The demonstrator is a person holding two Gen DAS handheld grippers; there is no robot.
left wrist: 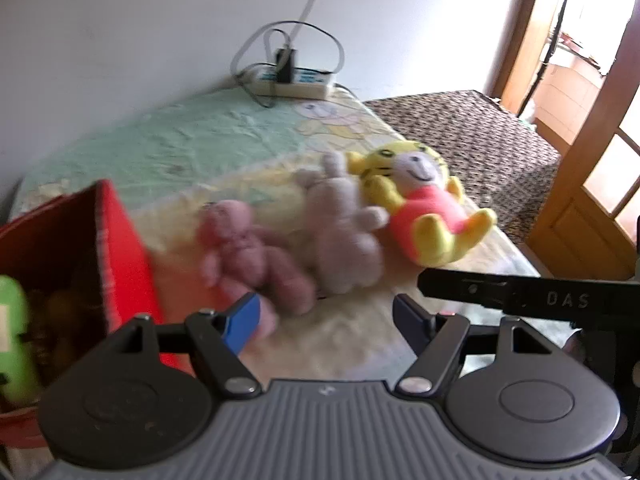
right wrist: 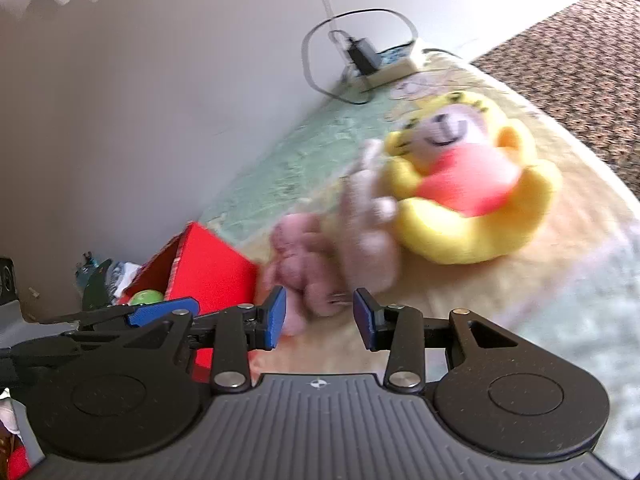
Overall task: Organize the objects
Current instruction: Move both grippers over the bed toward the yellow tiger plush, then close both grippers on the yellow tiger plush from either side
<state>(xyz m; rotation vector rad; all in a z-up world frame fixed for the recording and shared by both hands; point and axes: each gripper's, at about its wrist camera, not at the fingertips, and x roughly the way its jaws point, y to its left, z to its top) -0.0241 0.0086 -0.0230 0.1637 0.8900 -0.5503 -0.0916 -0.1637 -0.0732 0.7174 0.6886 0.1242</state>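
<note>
Three plush toys lie in a row on the bed: a pink one (left wrist: 252, 252), a grey-beige rabbit (left wrist: 344, 236) and a yellow tiger in a red shirt (left wrist: 424, 204). A red fabric box (left wrist: 120, 252) stands to their left with a green toy (left wrist: 14, 340) inside. My left gripper (left wrist: 326, 320) is open and empty just in front of the pink plush. My right gripper (right wrist: 320, 314) is open and empty, its fingers either side of the pink plush (right wrist: 300, 268). The rabbit (right wrist: 368, 236), the tiger (right wrist: 468, 188) and the box (right wrist: 212, 272) also show there.
A white power strip (left wrist: 296, 80) with a black charger and cables sits at the bed's far edge by the wall. A brown patterned seat (left wrist: 472, 136) stands beyond the bed on the right, next to a wooden door (left wrist: 580, 168). The right gripper's finger (left wrist: 520, 292) crosses the left view.
</note>
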